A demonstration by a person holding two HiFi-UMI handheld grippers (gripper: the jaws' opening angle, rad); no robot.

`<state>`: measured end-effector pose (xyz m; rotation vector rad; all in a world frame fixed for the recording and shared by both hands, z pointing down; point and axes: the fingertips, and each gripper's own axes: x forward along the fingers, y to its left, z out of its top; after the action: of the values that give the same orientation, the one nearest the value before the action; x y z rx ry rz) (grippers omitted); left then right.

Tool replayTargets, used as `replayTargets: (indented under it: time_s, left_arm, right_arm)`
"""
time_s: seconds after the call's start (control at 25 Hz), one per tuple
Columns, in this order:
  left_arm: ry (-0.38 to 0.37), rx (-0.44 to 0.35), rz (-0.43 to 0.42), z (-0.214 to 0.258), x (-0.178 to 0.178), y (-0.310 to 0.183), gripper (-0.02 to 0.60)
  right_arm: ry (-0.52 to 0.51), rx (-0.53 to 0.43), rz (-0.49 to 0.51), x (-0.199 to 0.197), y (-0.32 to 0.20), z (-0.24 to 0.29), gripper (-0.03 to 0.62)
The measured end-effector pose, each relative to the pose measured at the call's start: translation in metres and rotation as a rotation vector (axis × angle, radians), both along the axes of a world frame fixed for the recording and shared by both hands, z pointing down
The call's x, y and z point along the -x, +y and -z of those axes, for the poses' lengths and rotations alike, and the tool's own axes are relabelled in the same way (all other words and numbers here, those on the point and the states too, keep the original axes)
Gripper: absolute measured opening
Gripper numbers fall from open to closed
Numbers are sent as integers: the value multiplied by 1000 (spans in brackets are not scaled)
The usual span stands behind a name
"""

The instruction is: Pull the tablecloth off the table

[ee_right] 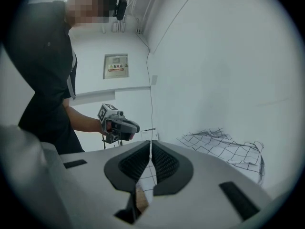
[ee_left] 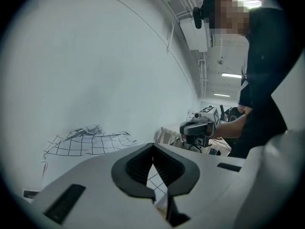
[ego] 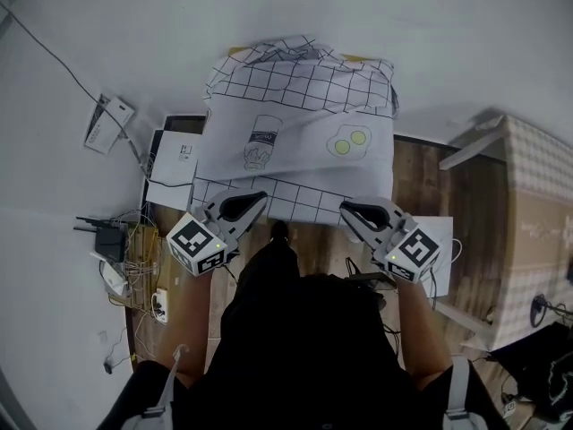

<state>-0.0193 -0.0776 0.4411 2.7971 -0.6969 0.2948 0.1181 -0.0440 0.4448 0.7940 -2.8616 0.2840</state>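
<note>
Clamped shut on near hem of grid-print tablecloth (ego: pixel 295 141): left gripper (ego: pixel 256 201) and right gripper (ego: pixel 353 211), fabric pinched between both pad pairs. Stretched from there away from person's dark torso (ego: pixel 304 330), far end bunched against white wall (ego: pixel 403 25). Router and cables (ego: pixel 112 238) at left; wood floor (ego: pixel 421 186) at right.
</note>
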Motion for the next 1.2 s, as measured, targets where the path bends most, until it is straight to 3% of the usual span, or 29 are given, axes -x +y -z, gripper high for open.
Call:
replayTargets:
  time_s: [0.4, 0.6, 0.92, 1.2]
  left_arm:
    - [-115, -13, -105, -16, 42, -106, 3]
    - [-130, 9, -162, -29, 57, -142, 3]
    - [-134, 67, -256, -77, 51, -171, 3]
    - [-197, 111, -260, -116, 40, -196, 3]
  right_arm:
    - [63, 7, -90, 45, -94, 5, 23]
    - [106, 30, -163, 53, -129, -7, 23]
    - [75, 71, -218, 60, -154, -30, 23]
    - [105, 96, -210, 45, -176, -59, 25]
